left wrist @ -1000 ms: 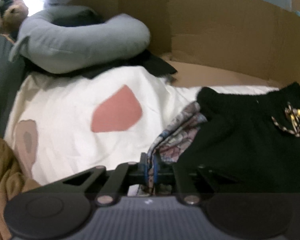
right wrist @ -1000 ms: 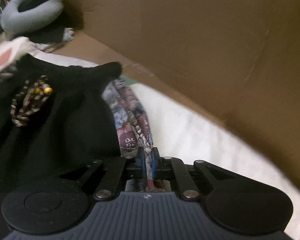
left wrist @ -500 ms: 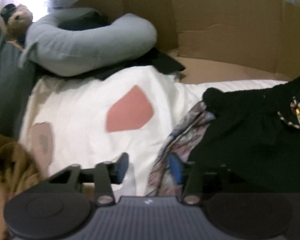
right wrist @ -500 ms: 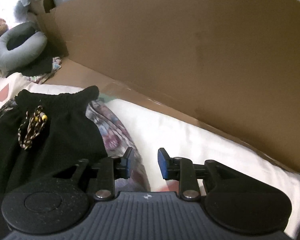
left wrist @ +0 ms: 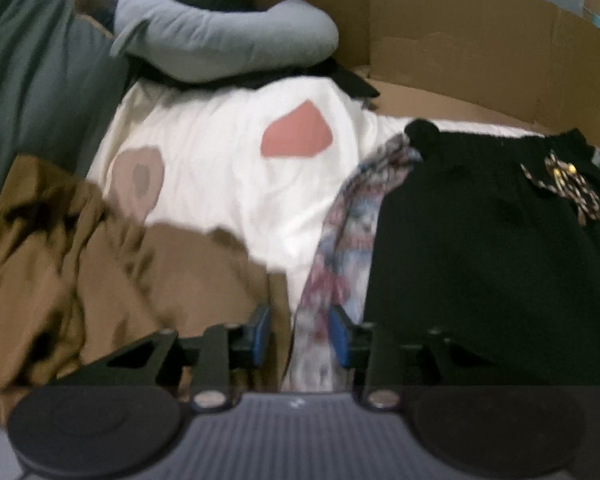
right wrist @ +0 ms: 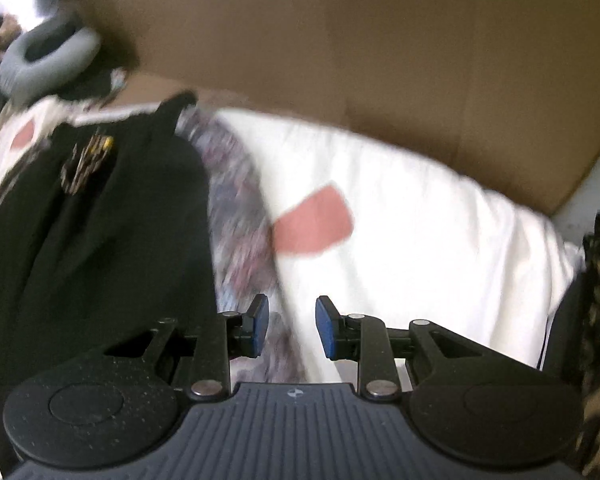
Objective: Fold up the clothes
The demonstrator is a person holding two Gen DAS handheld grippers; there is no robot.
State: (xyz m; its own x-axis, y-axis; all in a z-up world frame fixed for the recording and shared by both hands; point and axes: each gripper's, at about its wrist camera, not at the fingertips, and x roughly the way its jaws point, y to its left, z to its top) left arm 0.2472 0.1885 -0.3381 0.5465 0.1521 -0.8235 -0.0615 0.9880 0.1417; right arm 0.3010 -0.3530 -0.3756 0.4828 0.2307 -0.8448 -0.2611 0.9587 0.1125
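Plainly no legible writing, left tongs (left wrist: 300, 334) apart, right tongs (right wrist: 288, 326) apart, black garment (left wrist: 492, 248) flat.

A black garment (left wrist: 492, 248) with a gathered waistband and a patterned drawstring bow (left wrist: 568, 184) lies flat on the white bedsheet (left wrist: 228, 168), its waistband toward the cardboard wall. Patterned floral fabric (left wrist: 352, 232) shows along both side edges.

left claw (left wrist: 300, 334) and right claw (right wrist: 288, 326) now parted, patterned cloth (left wrist: 352, 216) released
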